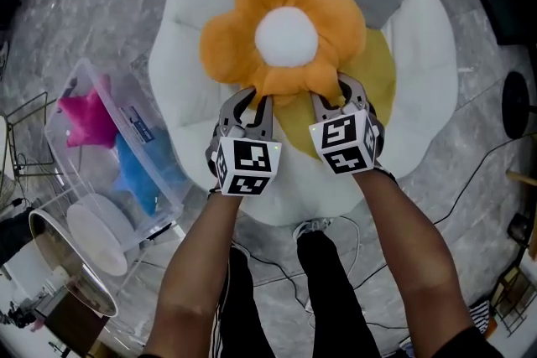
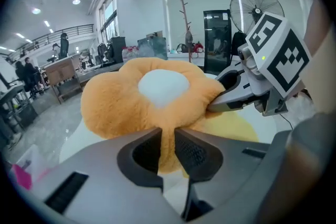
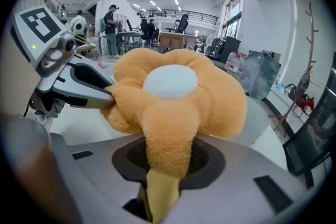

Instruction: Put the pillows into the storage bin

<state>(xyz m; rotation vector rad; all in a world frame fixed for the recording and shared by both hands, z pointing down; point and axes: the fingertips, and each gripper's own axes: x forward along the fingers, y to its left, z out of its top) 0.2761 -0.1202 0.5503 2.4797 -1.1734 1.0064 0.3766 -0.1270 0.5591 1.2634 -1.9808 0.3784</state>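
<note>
Two bare forearms, the left forearm and the right forearm, reach up from the bottom edge of the head view. They lie side by side, and both grippers are tipped forward and down. At the left of the frame, the clear storage bin holds a pink pillow and a blue pillow. The left gripper is clamped on a lower petal of the orange flower pillow at the centre. The right gripper pinches the neighbouring petal. The orange flower pillow is held over a big white cushion, apart from the bin.
</note>
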